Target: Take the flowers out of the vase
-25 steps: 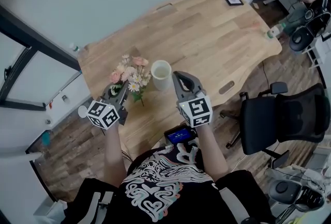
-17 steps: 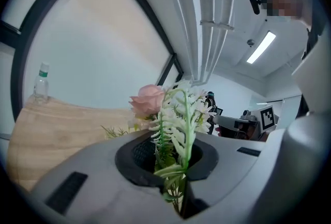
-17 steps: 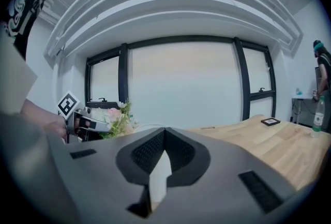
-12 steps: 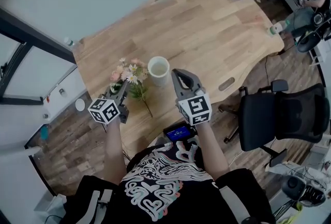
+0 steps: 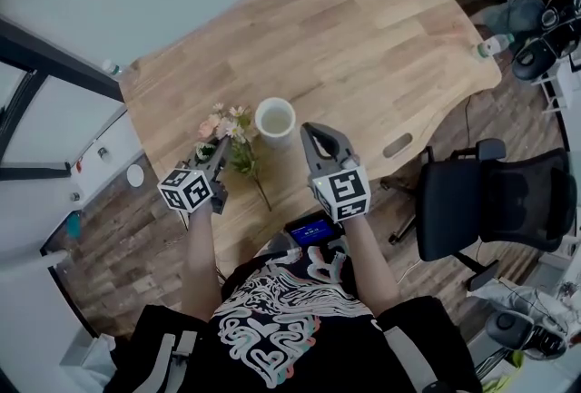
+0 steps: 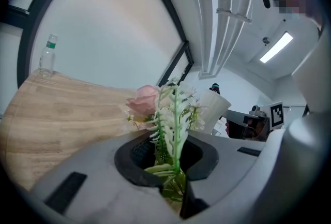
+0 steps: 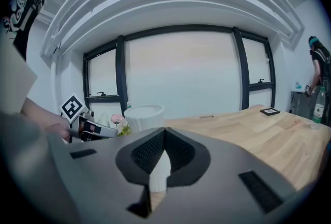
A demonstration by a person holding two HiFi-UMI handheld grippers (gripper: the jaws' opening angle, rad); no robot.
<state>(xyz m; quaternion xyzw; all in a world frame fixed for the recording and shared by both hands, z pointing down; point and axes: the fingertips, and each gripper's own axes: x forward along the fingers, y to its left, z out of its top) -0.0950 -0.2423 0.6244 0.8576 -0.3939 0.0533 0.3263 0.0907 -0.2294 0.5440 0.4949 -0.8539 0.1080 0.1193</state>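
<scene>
We look along our left gripper (image 6: 169, 162), its jaws pinched on the green stems of a bunch of flowers (image 6: 174, 114). A pink bloom and white sprays rise above the jaws. Behind them shows a white vase (image 6: 215, 106). A wooden table (image 6: 62, 109) stretches left, with a bottle (image 6: 47, 56) at its far edge.

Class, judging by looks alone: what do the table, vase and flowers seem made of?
Table: wood, pale matt finish; grain and board seams show. Vase: perhaps ceramic or plastic; plain opaque white, dull. Flowers: likely artificial, plastic and fabric; stiff, uniform white sprig.
</scene>
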